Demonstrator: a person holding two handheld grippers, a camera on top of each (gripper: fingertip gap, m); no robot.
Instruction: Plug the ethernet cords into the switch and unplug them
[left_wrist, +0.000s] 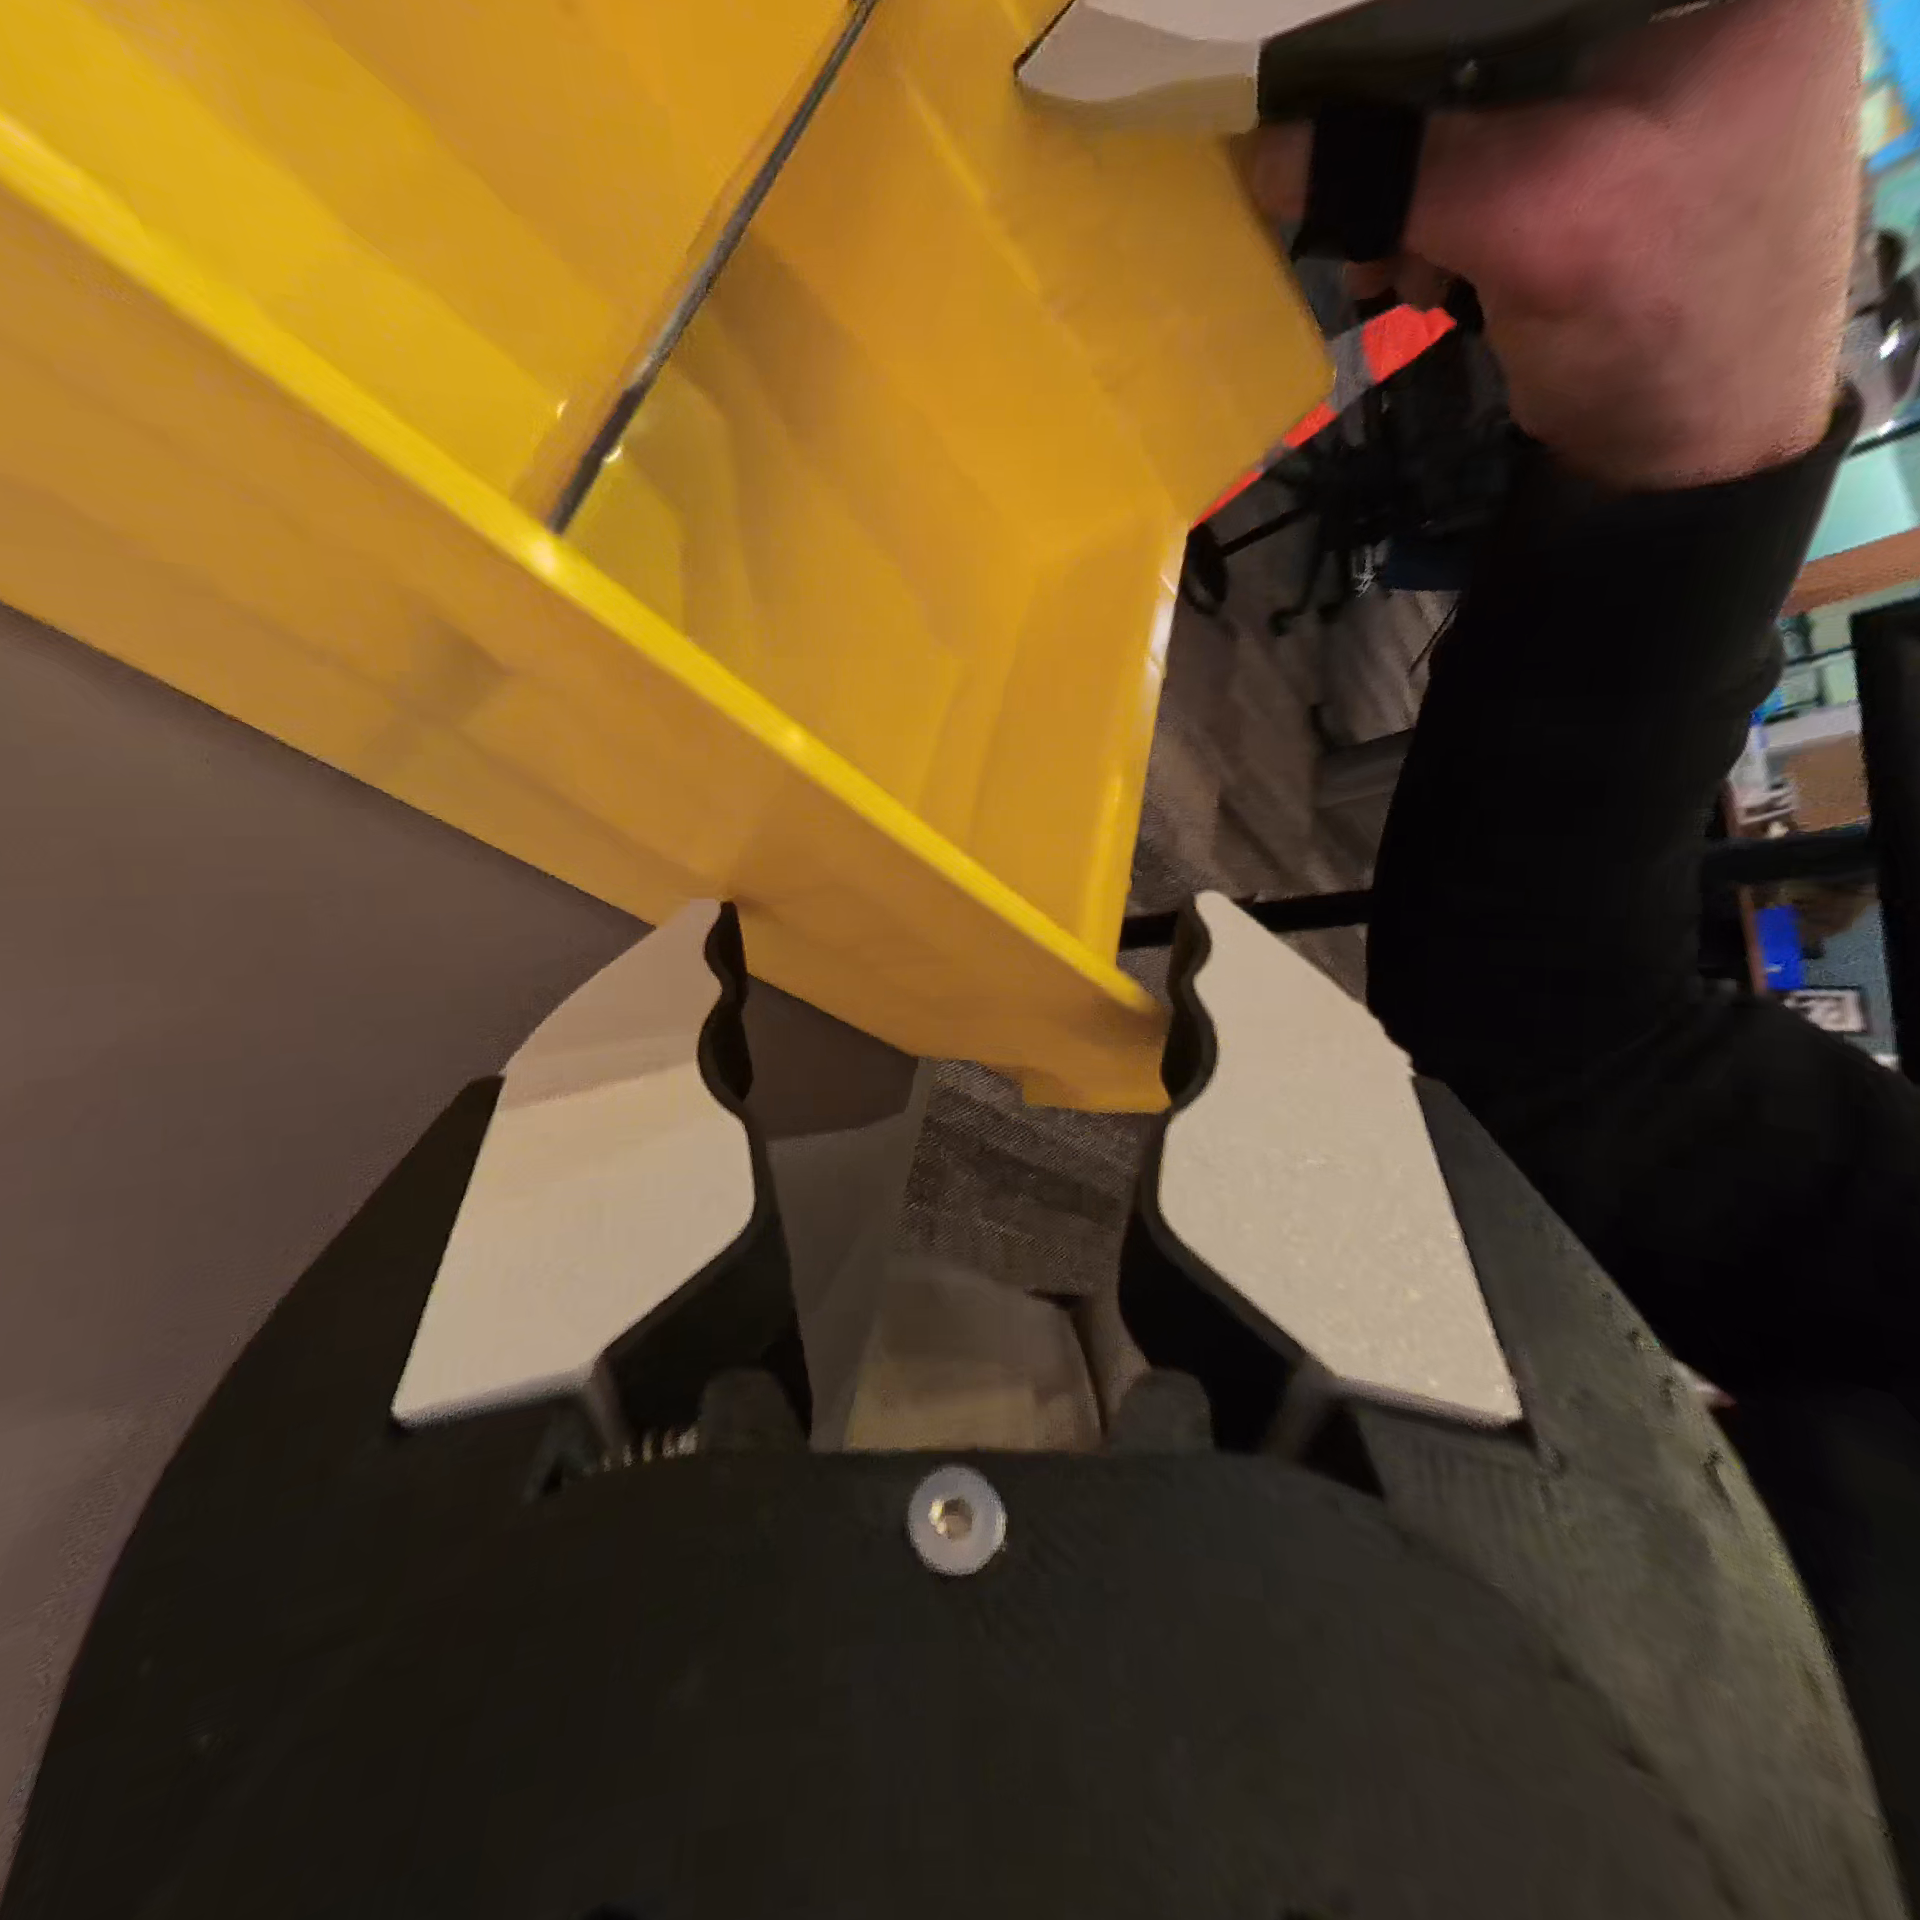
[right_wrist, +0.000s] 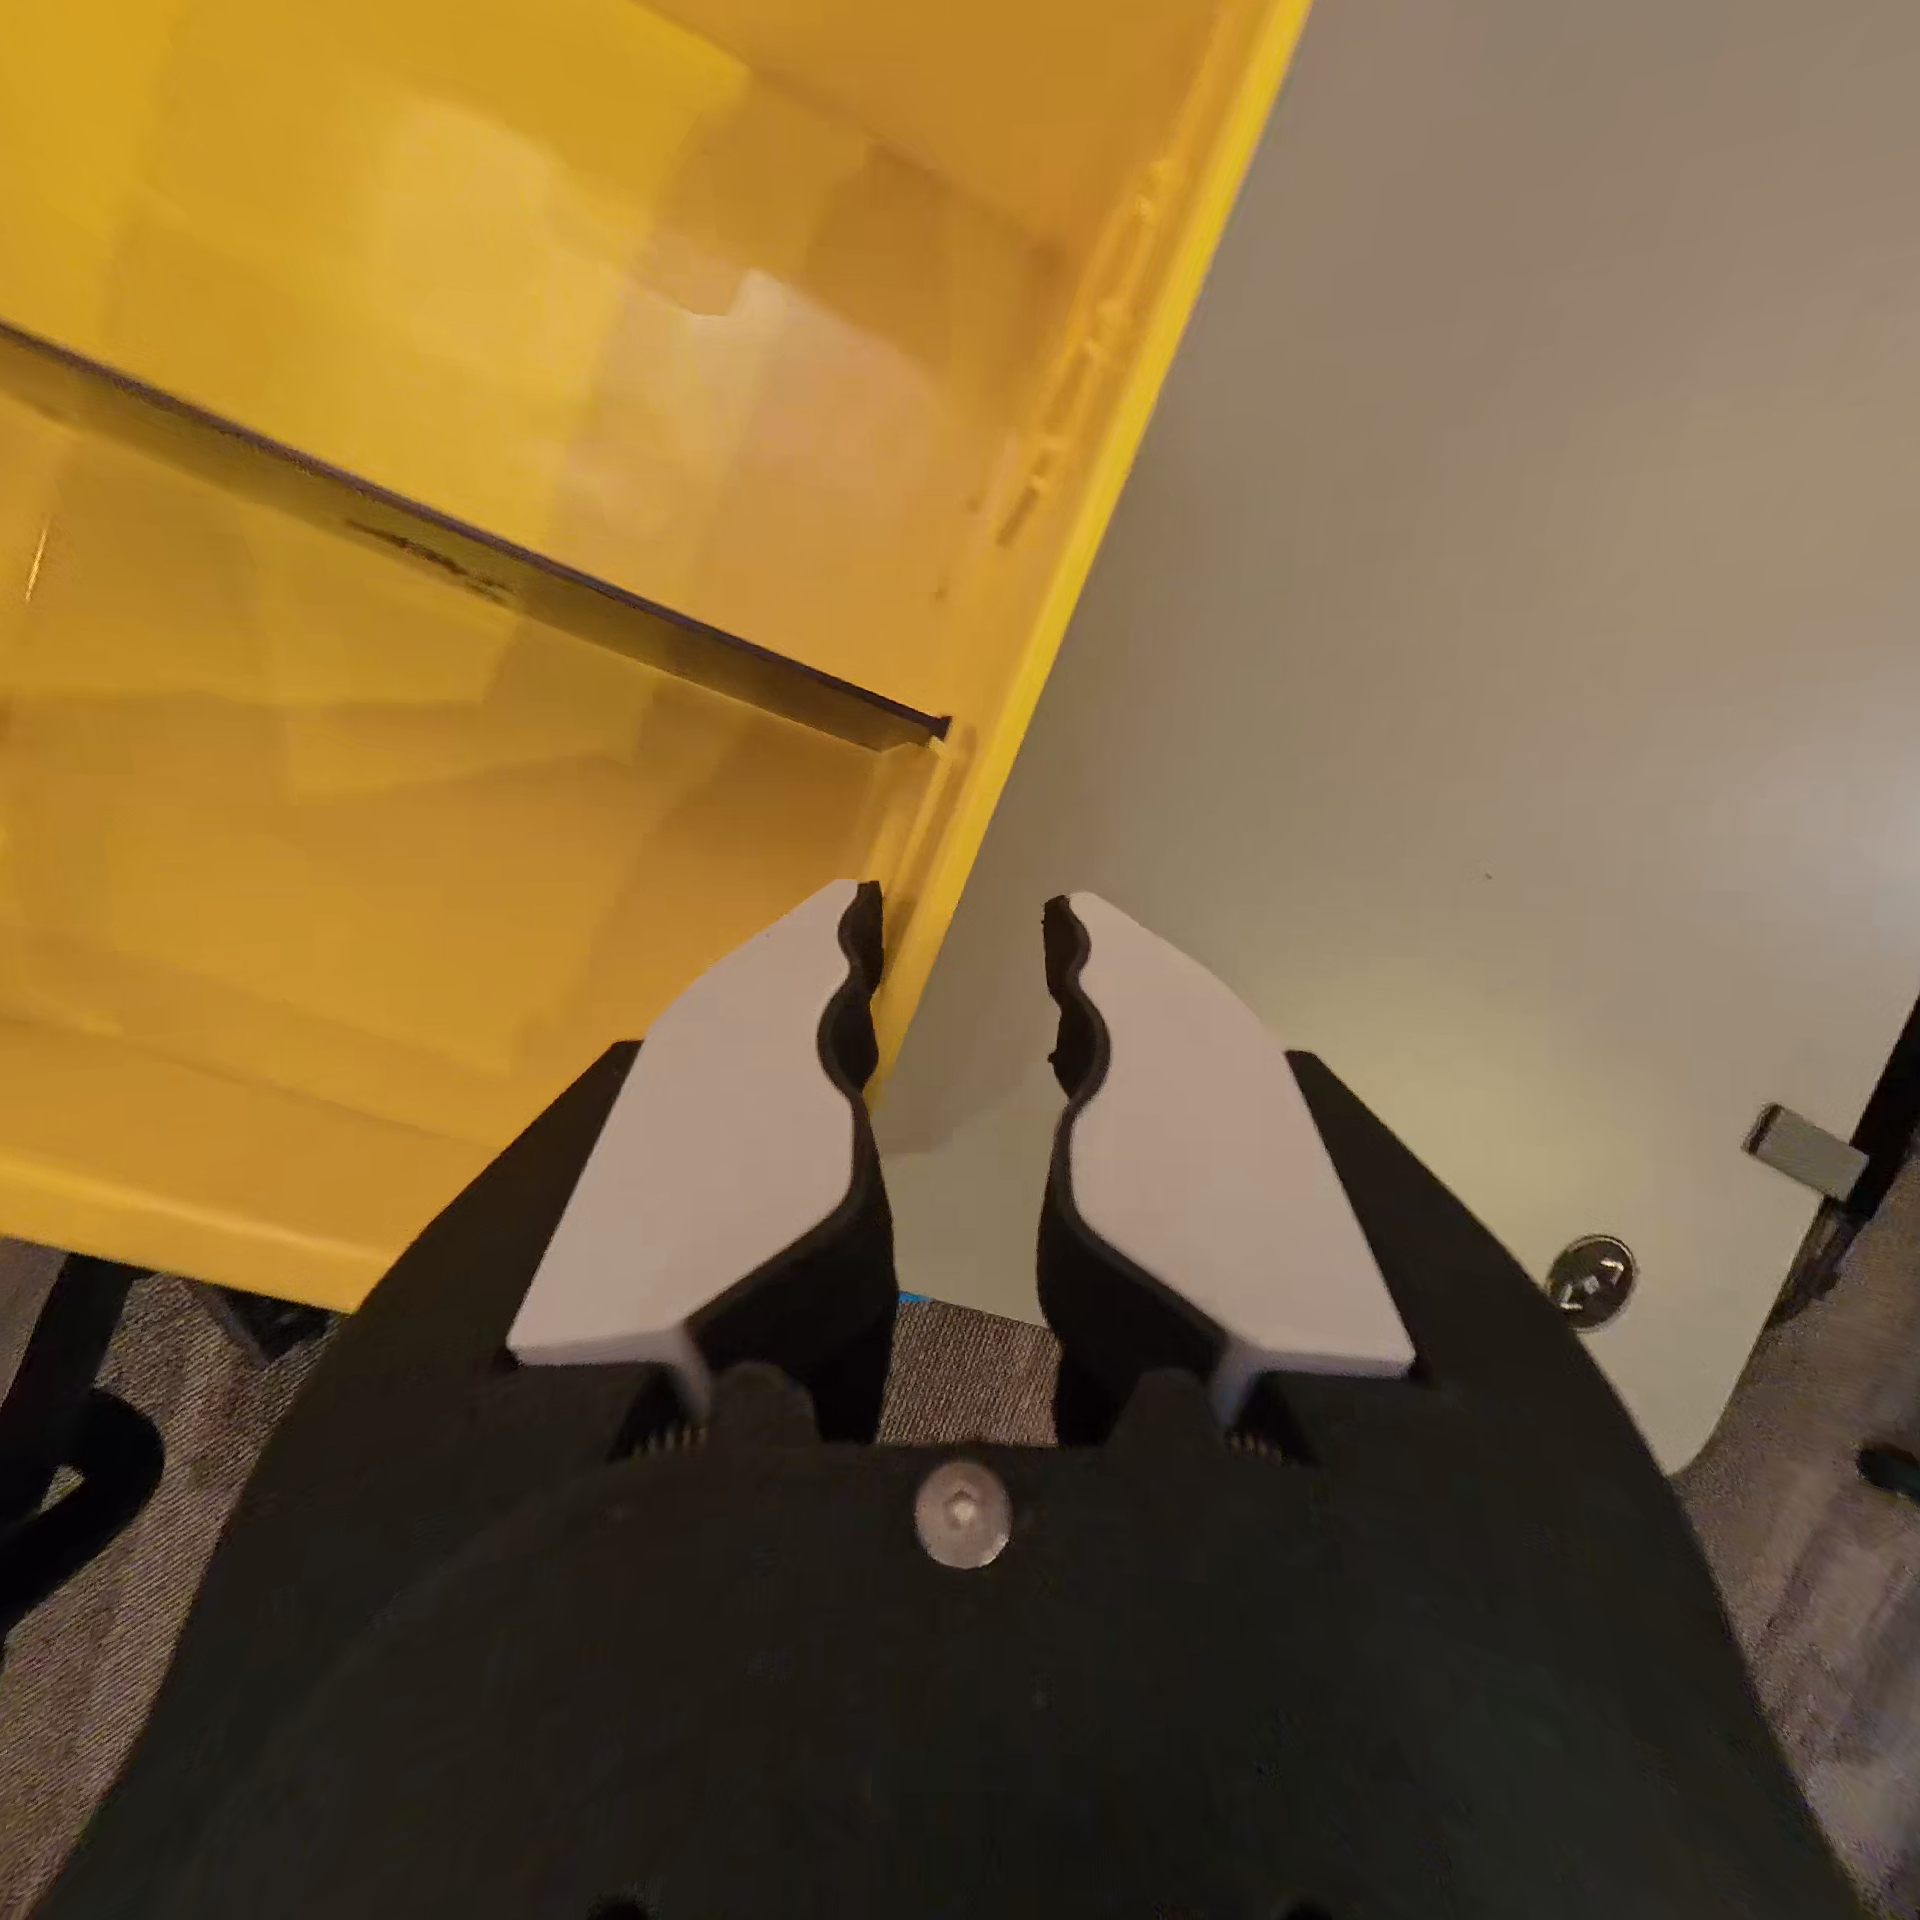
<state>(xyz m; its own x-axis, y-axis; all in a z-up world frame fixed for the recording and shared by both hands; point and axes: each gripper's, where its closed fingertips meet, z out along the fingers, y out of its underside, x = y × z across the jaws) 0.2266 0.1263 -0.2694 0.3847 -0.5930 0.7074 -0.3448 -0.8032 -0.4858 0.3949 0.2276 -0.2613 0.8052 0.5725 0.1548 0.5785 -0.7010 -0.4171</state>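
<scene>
Two grippers (left_wrist: 951, 997) (right_wrist: 961, 987) — one yellow bin (left_wrist: 644, 436)

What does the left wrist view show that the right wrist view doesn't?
Only the left wrist view shows a person's hand and dark sleeve beyond the bin corner. Only the right wrist view shows the pale table beside the bin, with a round metal fitting at its edge. Both show the yellow bin with its dark divider, and grey carpet.

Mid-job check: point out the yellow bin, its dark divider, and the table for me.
yellow bin (right_wrist: 416, 935): right wrist view, on its inner floor.
dark divider (right_wrist: 582, 613): right wrist view, on its top edge, mid-length.
table (right_wrist: 1455, 727): right wrist view, on bare tabletop right of the bin.
</scene>
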